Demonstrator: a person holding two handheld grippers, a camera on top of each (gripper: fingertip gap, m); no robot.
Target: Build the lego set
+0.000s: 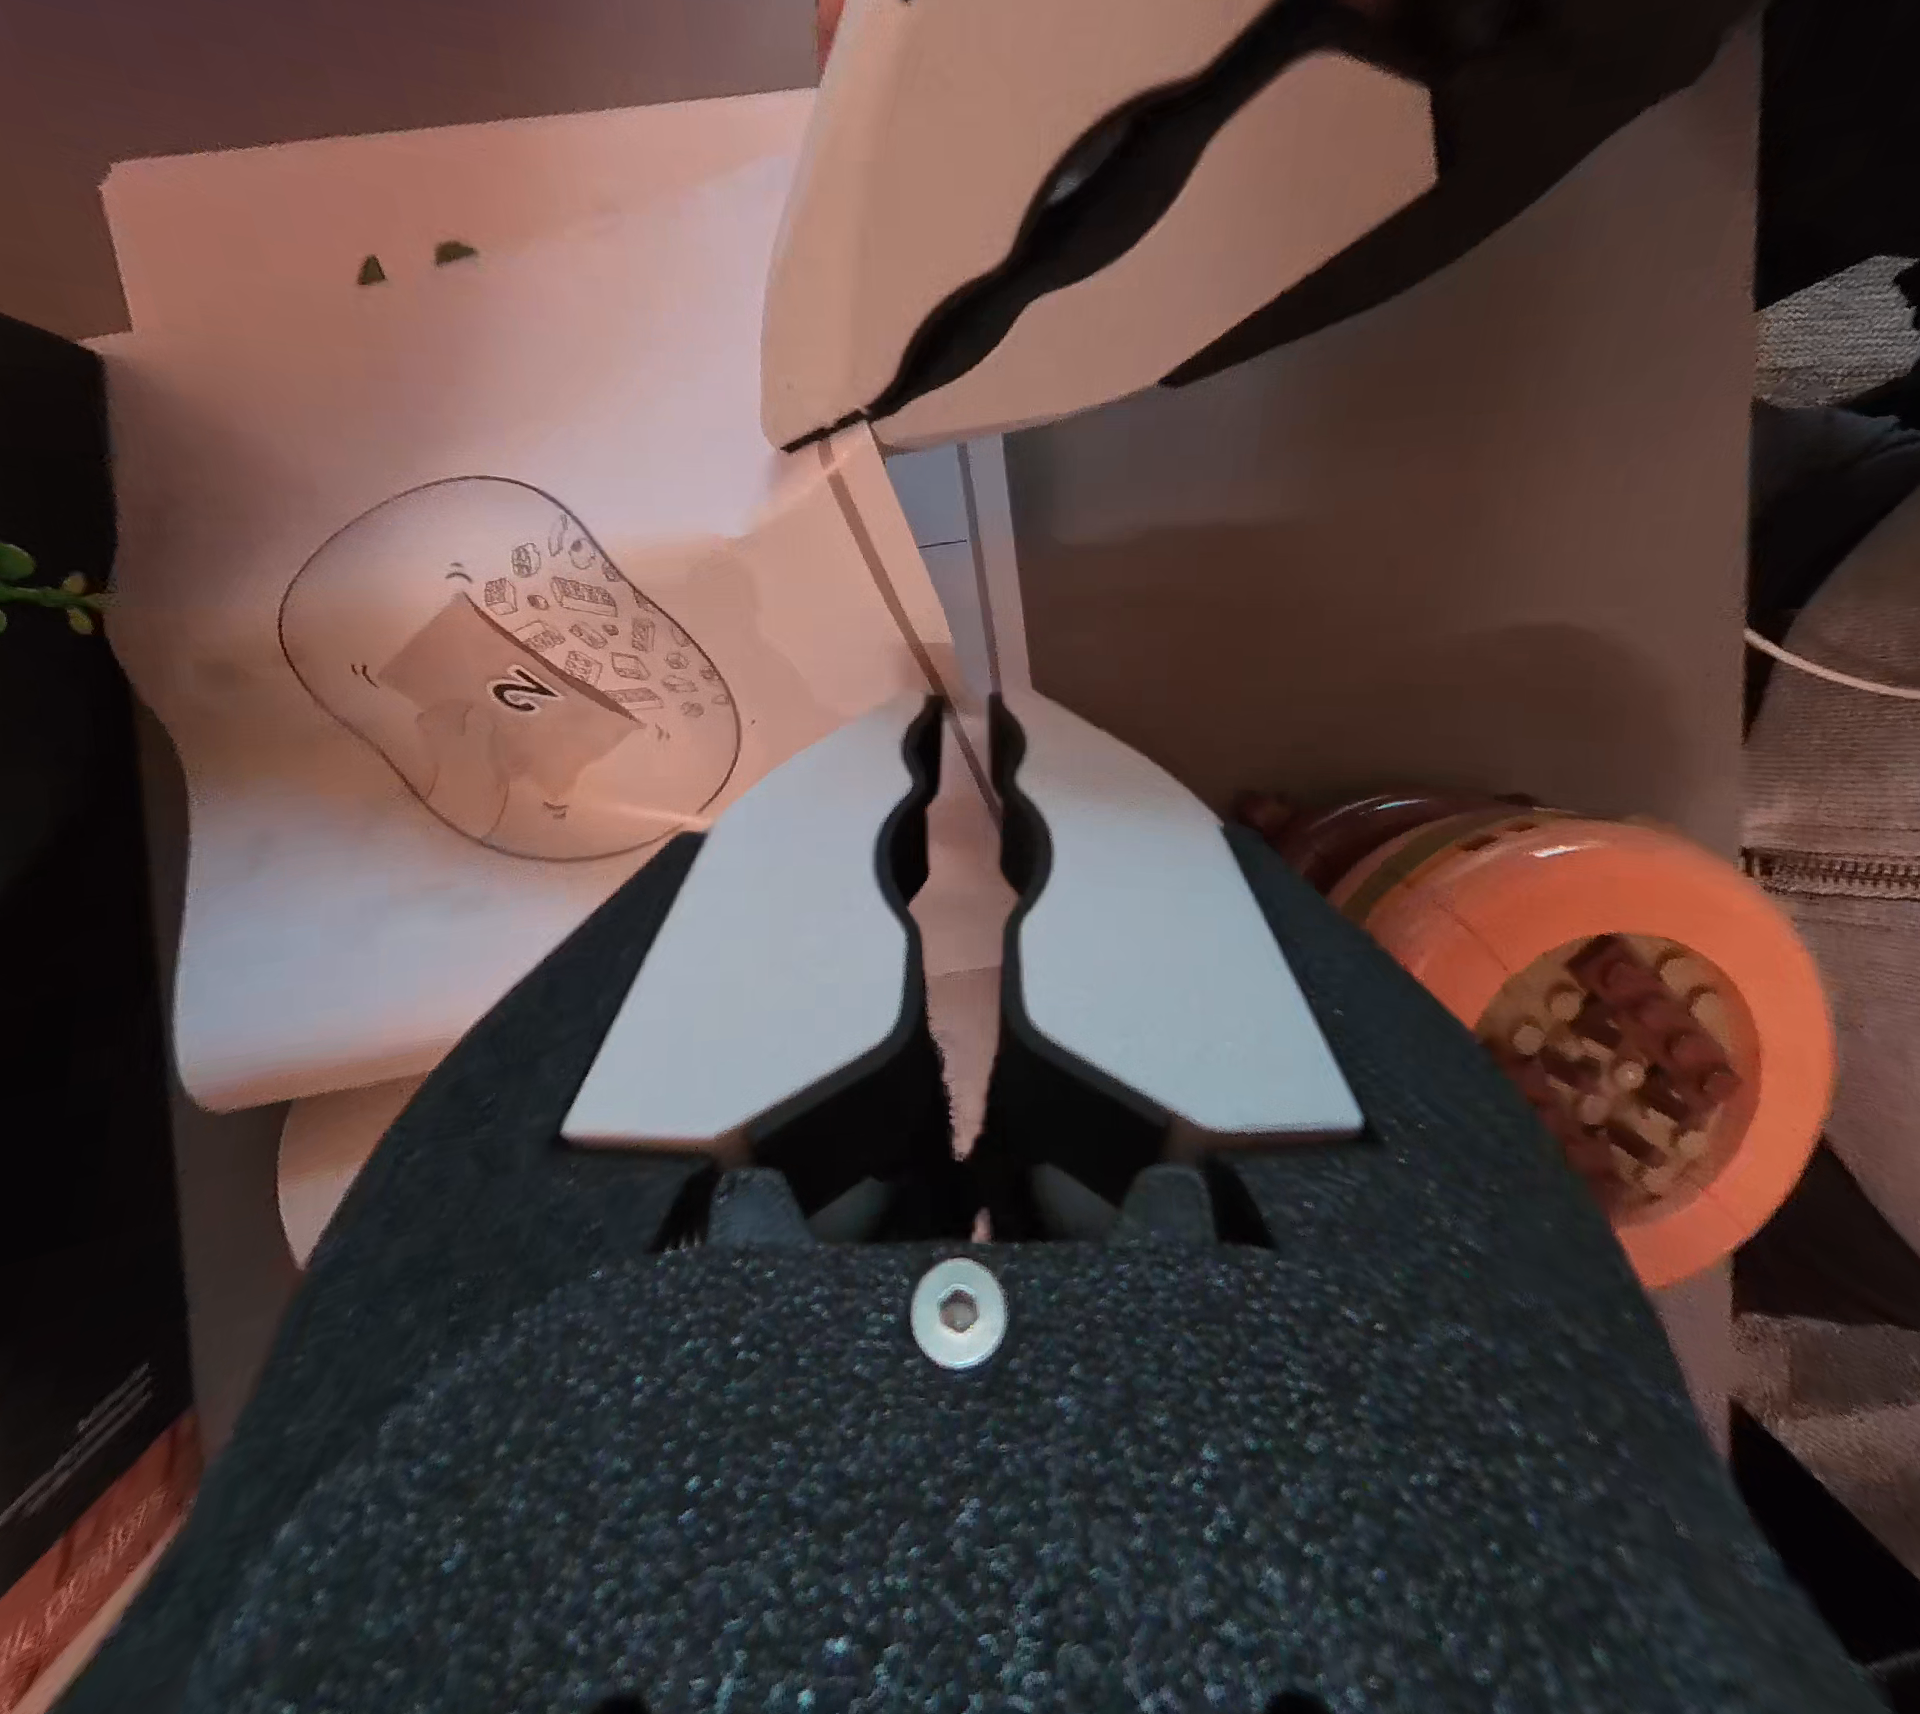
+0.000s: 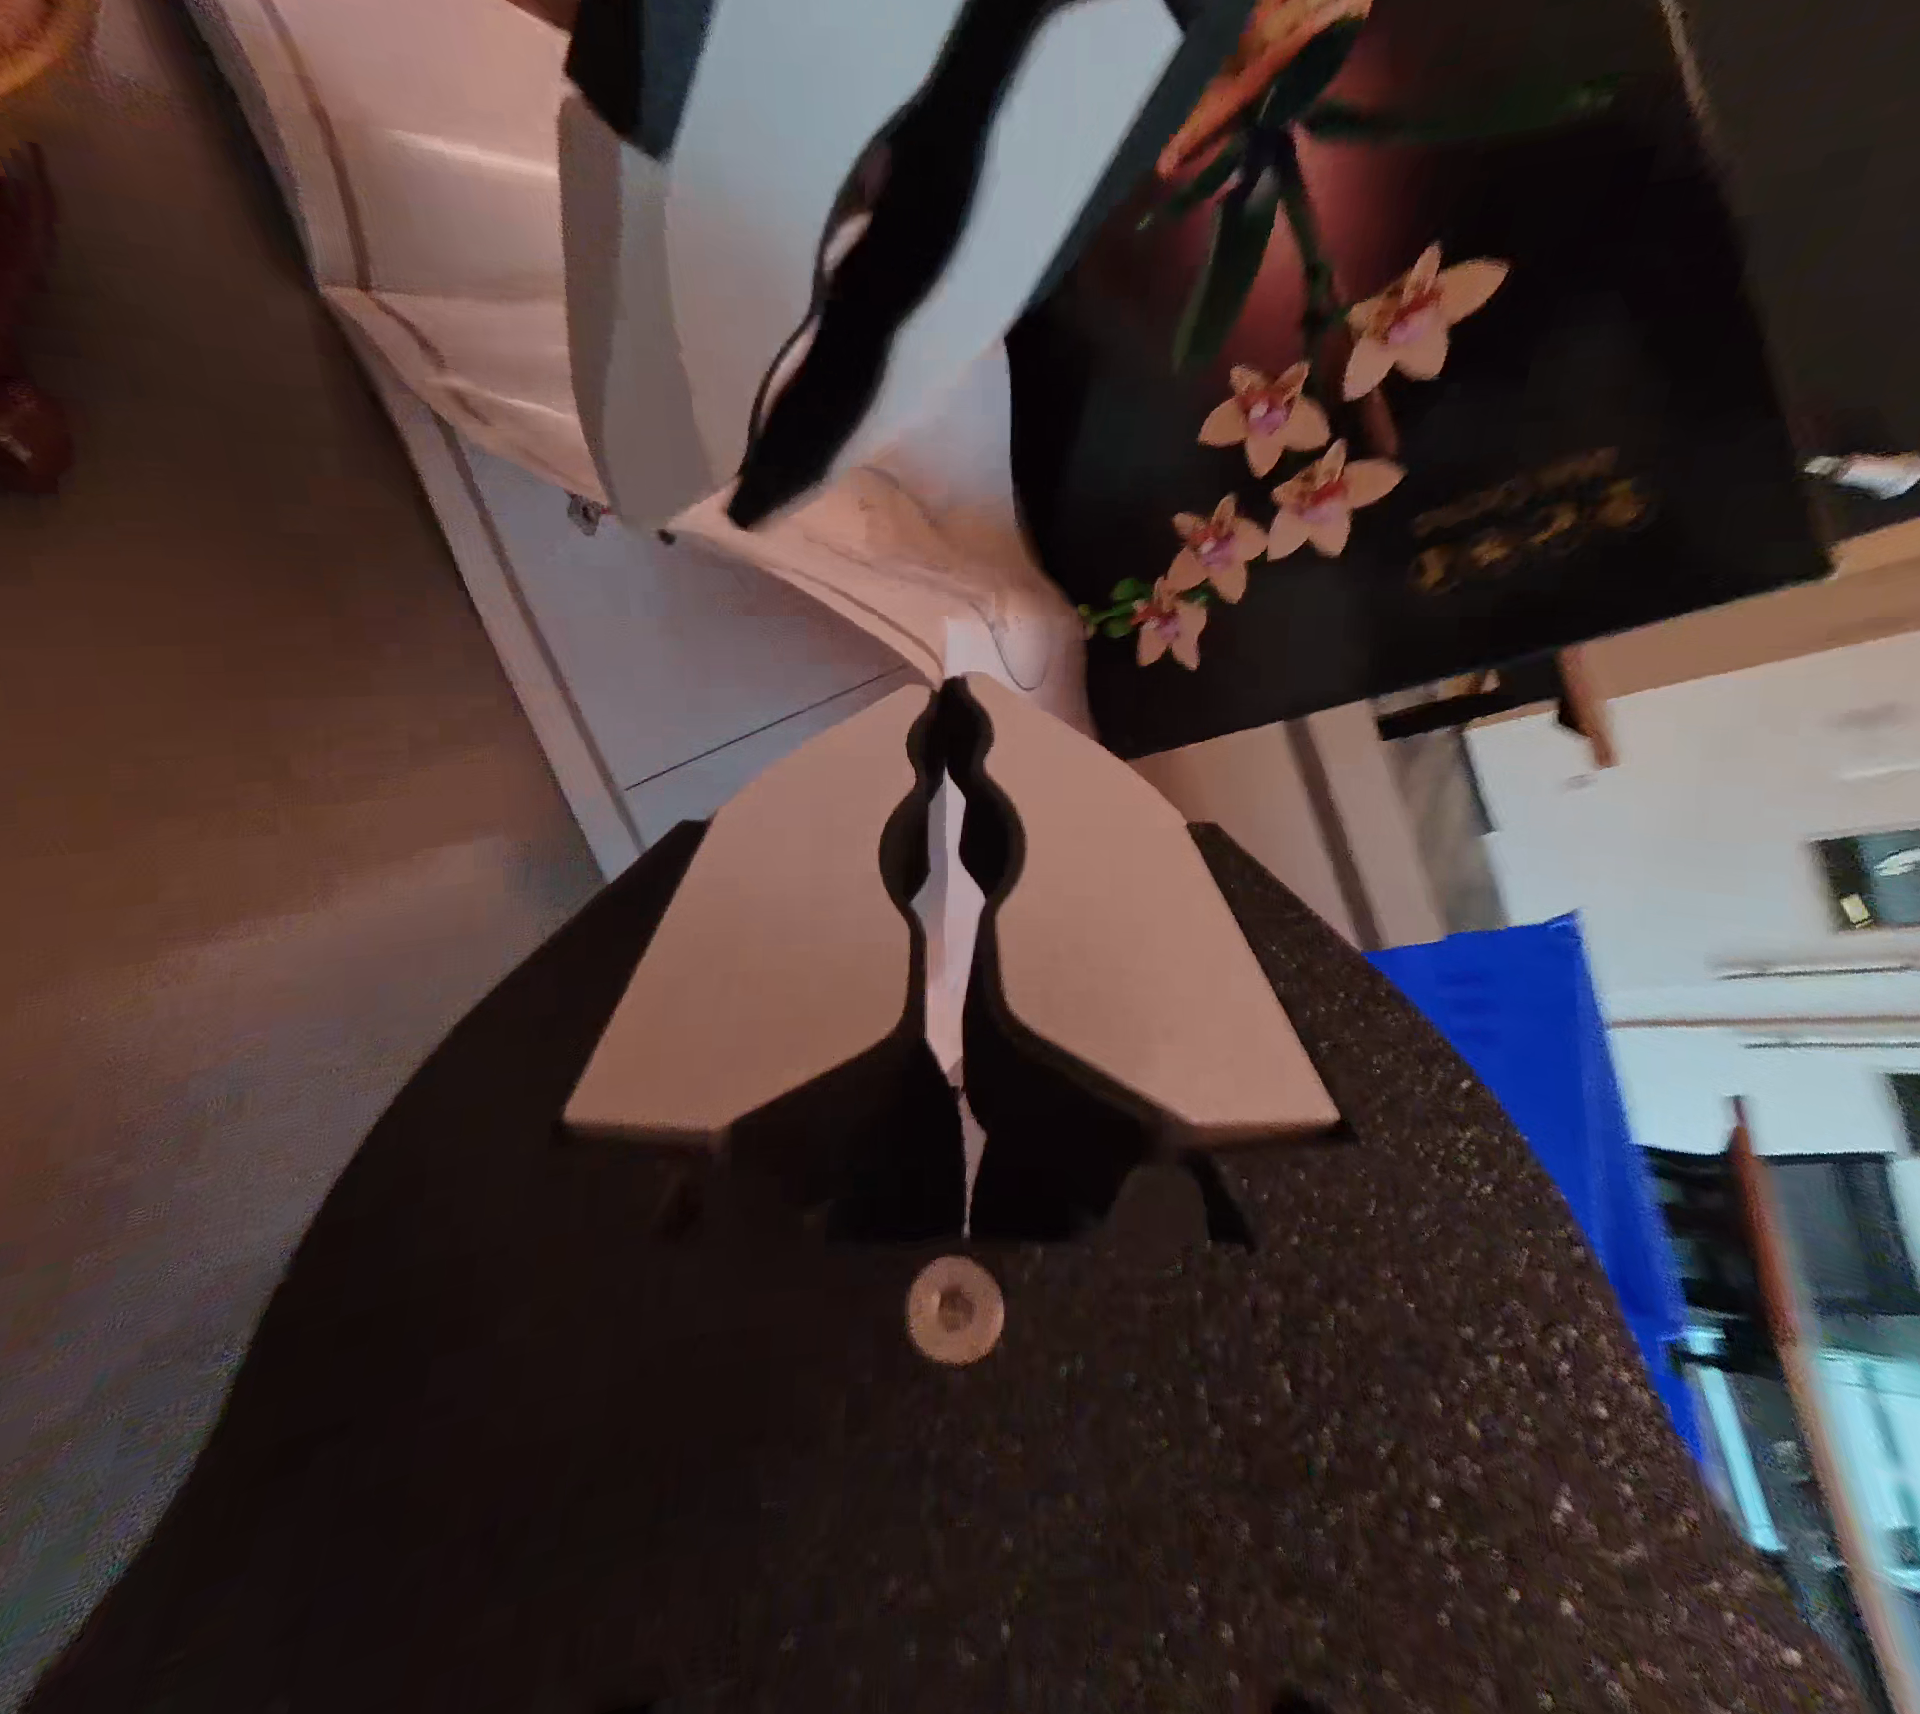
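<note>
Jaws of both the left gripper (image 1: 966,708) and right gripper (image 2: 951,698) are pinching a page of the instruction booklet (image 1: 468,625), lying open on the table left of the orange lego pot (image 1: 1621,1041).

Writing shows in three spots, and I'm noting where, not what. The open instruction booklet (image 1: 457,625) on the tabletop, seen from my left wrist view, has a line drawing of a paper bag spilling bricks, and the bag carries a single printed mark in a dark patch. The dark box (image 1: 73,1041) at the left edge has fine pale print low on its side plus a strip of larger lettering on an orange band at the bottom corner, too blurred to read. In the right wrist view the box (image 2: 1455,417), with its orchid picture, bears gold lettering, smeared by motion, unreadable.
</note>
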